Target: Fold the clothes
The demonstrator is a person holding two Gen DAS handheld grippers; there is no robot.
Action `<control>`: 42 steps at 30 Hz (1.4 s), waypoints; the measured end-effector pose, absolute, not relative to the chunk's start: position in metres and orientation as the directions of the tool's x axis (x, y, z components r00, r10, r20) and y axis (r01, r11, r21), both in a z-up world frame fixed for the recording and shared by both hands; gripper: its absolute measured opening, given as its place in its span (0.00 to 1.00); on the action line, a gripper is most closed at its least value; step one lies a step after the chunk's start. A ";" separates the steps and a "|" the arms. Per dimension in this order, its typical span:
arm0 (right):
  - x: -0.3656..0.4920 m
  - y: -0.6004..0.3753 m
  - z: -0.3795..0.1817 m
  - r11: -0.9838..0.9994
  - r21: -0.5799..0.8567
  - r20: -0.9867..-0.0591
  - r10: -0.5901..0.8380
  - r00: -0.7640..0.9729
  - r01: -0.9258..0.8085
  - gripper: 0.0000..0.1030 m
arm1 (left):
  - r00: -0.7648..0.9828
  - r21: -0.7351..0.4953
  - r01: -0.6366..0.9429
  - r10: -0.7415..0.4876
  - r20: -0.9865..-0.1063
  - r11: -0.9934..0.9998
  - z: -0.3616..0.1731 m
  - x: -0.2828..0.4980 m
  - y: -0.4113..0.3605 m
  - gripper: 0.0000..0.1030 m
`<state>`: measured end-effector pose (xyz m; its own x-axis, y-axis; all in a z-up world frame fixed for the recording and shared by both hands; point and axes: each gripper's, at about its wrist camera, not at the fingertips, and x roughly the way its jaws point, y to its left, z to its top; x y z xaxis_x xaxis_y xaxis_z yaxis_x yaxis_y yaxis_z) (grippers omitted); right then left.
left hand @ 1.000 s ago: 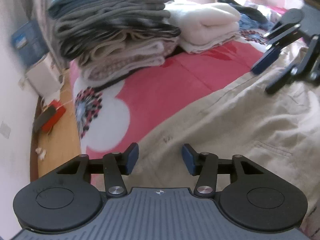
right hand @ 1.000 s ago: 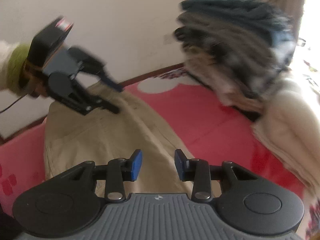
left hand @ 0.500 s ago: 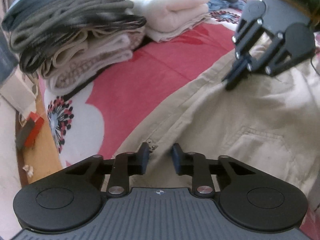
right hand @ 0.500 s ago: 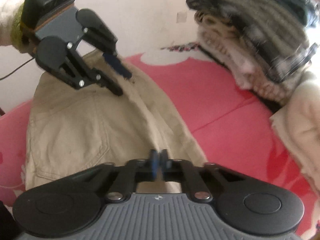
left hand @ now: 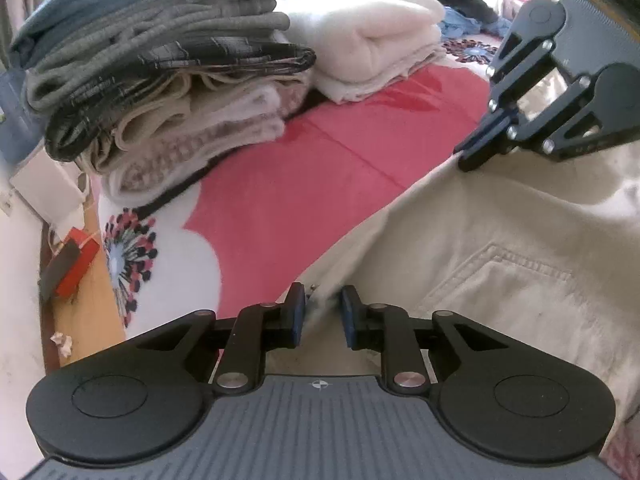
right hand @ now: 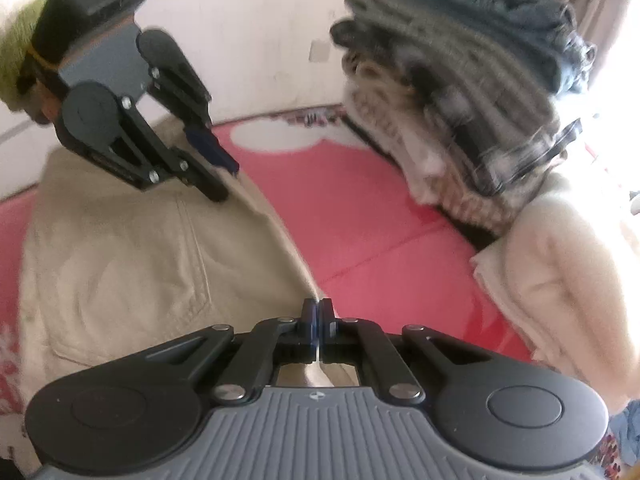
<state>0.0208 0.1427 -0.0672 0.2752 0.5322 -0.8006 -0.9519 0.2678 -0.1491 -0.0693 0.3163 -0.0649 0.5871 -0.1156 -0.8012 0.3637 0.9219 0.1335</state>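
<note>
Beige trousers (left hand: 500, 280) (right hand: 120, 260) lie flat on a pink flowered blanket (left hand: 300, 184) (right hand: 360, 220), back pocket up. My left gripper (left hand: 323, 312) (right hand: 226, 182) is at the trousers' edge toward the folded pile. Its jaws are opening slightly, with a bunch of that cloth between the pads and still touching them. Farther along the same edge, my right gripper (right hand: 319, 312) (left hand: 470, 156) is shut, pinching a thin ridge of the cloth. A green sleeve (right hand: 16, 60) shows behind the left gripper.
A tall stack of folded grey, dark and beige clothes (left hand: 160, 72) (right hand: 460, 100) sits on the blanket beyond the trousers. A folded cream garment (left hand: 372, 48) (right hand: 560, 260) lies beside it. A red and black object (left hand: 68, 268) lies on the wooden floor by the wall.
Both grippers came down onto the trousers' edge and closed on it. The right one went fully shut. The left one narrowed around a bunch of cloth.
</note>
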 end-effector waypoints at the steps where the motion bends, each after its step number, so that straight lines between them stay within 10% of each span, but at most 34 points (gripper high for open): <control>1: 0.020 0.142 -0.069 0.267 -0.151 -0.801 0.532 0.276 -0.952 0.01 | 0.592 0.137 0.351 -0.107 -0.799 0.926 -0.063 -0.071 0.318 0.26; 12: 0.023 0.141 -0.078 0.316 -0.112 -0.793 0.543 0.276 -0.942 0.03 | 0.545 0.068 0.208 -0.058 -0.836 0.976 -0.048 -0.115 0.339 0.31; 16: 0.026 0.125 -0.063 0.425 -0.065 -0.768 0.556 0.317 -0.903 0.35 | 0.531 0.073 0.145 -0.015 -0.847 0.987 -0.070 -0.117 0.344 0.31; 20: 0.025 0.071 -0.033 0.589 0.059 -0.712 0.591 0.379 -0.806 0.36 | 0.538 0.044 0.087 -0.010 -0.843 0.995 -0.053 -0.119 0.349 0.31; 34: -0.085 -0.144 -0.023 0.898 0.393 -0.643 0.421 0.640 -0.196 0.36 | 0.583 -0.037 0.122 -0.102 -0.806 0.992 -0.059 -0.078 0.268 0.36; 42: -0.104 -0.288 -0.042 0.744 0.585 -0.632 0.170 0.756 0.322 0.40 | 0.588 0.013 0.182 -0.098 -0.803 0.983 -0.063 -0.076 0.229 0.37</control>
